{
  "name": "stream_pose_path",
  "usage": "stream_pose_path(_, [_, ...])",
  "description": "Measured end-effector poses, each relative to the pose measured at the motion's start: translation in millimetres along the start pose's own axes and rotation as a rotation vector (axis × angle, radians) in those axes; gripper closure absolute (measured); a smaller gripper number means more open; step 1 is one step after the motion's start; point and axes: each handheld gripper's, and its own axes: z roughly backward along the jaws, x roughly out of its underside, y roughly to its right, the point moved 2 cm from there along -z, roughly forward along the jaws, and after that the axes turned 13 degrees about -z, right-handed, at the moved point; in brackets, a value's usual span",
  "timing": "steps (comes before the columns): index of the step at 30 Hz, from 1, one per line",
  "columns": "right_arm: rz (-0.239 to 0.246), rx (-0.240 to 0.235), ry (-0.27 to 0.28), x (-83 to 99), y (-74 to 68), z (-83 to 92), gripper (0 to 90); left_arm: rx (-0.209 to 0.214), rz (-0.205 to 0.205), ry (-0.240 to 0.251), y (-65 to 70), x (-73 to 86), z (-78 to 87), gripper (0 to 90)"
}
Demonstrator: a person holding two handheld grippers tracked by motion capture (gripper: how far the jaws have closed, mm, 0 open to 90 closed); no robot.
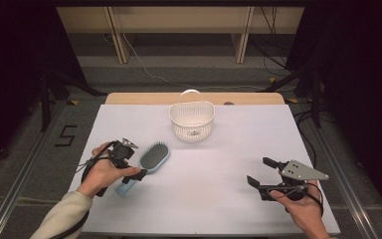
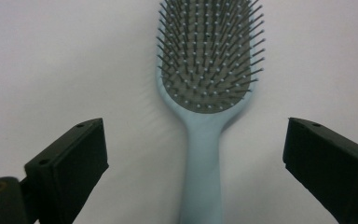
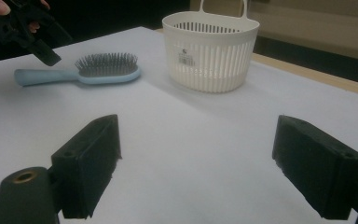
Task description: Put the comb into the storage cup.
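With the white basket point(image 1: 192, 119) as the marker, the right gripper point(image 1: 263, 175) sits nearest the person, well on the near side of the basket and off to its right, jaws spread wide with bare table point(image 1: 204, 184) between them; it is far from everything, so its only likely trouble would be a long reach across that ends up clipping the basket. Closer to the basket, on its near-left side, the left gripper point(image 1: 135, 175) hangs just above the handle of the pale blue hairbrush point(image 1: 151, 159), jaws parted and grasping nothing. In the left gripper view the handle point(image 2: 200, 177) runs straight up the gap, clear of both pads. The brush lies flat, bristles up, its head pointing toward the basket but still apart from it. If the jaws come down off-centre, one pad could land on the handle and push or spin the brush rather than pinch it. Gripped at the handle's far end, the heavier head might droop and catch the basket's rim.
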Motion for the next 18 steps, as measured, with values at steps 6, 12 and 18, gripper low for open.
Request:
stream_pose_path(6, [0.000, -0.001, 0.000, 0.0, -0.1, -0.1, 15.8, 0.027, -0.020, -0.004, 4.4, -1.8, -2.3, 5.8])
stream_pose_path(12, [0.000, 0.000, 0.000, 0.1, 0.2, -0.1, 15.8, 0.030, -0.043, -0.019, 7.0, -3.7, -4.6, 10.1])
stream_pose_path(18, [-0.001, 0.001, -0.005, 0.3, 0.3, -0.1, 15.8, 0.034, -0.051, -0.053, 9.0, -4.9, -7.0, 11.9])
